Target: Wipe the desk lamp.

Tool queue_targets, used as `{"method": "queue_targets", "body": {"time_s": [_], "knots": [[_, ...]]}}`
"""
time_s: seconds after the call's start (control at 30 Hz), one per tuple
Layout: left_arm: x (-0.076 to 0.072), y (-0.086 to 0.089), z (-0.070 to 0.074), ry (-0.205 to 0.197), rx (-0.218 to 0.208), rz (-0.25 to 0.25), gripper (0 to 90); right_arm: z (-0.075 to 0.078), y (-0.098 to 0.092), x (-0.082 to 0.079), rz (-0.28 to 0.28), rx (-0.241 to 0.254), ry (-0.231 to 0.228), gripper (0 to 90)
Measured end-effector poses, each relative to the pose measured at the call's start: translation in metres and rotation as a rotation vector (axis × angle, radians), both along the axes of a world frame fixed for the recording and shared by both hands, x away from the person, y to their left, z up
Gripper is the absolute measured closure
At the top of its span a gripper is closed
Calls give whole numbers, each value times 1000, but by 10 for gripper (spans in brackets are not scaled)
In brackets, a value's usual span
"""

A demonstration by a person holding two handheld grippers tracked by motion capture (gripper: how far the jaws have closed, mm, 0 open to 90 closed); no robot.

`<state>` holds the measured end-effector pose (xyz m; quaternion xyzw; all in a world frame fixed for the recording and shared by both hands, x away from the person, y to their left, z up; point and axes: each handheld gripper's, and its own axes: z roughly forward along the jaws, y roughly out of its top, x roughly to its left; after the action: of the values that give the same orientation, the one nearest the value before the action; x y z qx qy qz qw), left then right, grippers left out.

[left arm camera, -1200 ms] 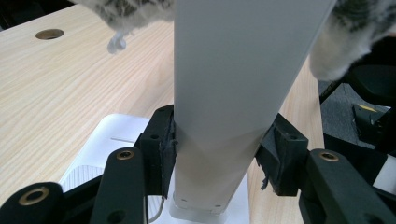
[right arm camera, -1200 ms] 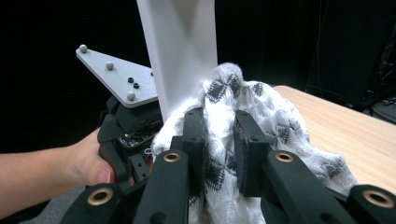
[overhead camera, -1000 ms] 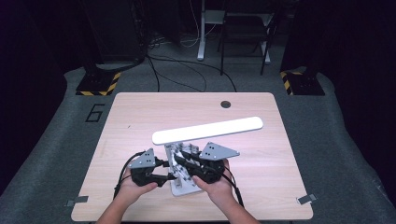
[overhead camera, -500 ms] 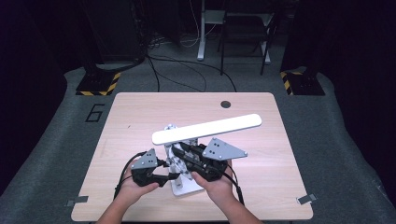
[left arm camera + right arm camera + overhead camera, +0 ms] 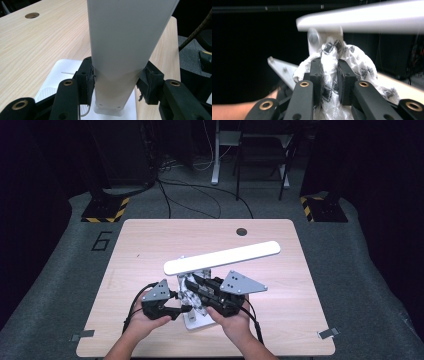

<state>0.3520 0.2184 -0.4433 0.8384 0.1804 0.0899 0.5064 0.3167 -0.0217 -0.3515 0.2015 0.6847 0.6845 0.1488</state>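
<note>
High view: a white desk lamp (image 5: 222, 257) stands at the table's (image 5: 150, 245) 6 o'clock edge, its long head reaching toward 2 o'clock. The left gripper (image 5: 172, 307) and right gripper (image 5: 200, 287) meet at its upright. This looks like wiping the lamp; next, the cloth likely must slide along the arm while the lamp stays steady.

Left gripper view: both pads clamp the lamp's flat upright (image 5: 117, 82) from 9 and 3 o'clock, above the base (image 5: 60, 77).

Right gripper view: jaws nearly closed, pinching a patterned white cloth (image 5: 329, 57) pressed against the hinge (image 5: 313, 37) at 12 o'clock.
</note>
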Motion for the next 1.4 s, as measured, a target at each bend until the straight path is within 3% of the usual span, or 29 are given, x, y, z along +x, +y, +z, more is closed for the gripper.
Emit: {"method": "queue_targets", "body": {"time_s": [0.2, 0.5, 0.57, 0.7, 0.77, 0.87, 1.03, 1.1, 1.13, 1.17, 1.27, 1.4], "knots": [[-1, 0, 0, -3, 3, 10, 525, 2, 2, -5, -42, 11, -44, 772], [-2, -1, 0, -7, -1, 24, 524, 2, -15, -12, -84, 85, -50, 779], [-1, 0, 1, -6, 19, 13, 524, 0, -22, -15, -110, 104, -55, 779], [-1, 0, 1, -4, 20, 13, 522, -5, -32, -16, -155, 139, -54, 780], [-2, -1, 3, -8, 33, 15, 519, -5, -33, -16, -160, 141, -52, 780], [-3, 2, 8, -17, 1, 11, 470, -4, -29, -16, -172, 127, -72, 780], [-5, 10, 25, -45, -65, -13, 438, -4, -29, -16, -171, 137, -64, 780], [-5, 10, 31, -61, -59, -23, 442, -4, -27, -16, -167, 138, -64, 780], [-5, 8, 32, -85, -33, -11, 474, -4, -26, -16, -159, 140, -60, 780], [-5, 7, 31, -77, -35, -16, 515, -4, -23, -16, -150, 136, -60, 781], [-3, 6, 30, -60, -45, -17, 525, -4, -9, -18, -117, 124, -60, 780], [-3, 5, 29, -53, -56, 2, 527, -3, -4, -18, -125, 114, -71, 781]]}}
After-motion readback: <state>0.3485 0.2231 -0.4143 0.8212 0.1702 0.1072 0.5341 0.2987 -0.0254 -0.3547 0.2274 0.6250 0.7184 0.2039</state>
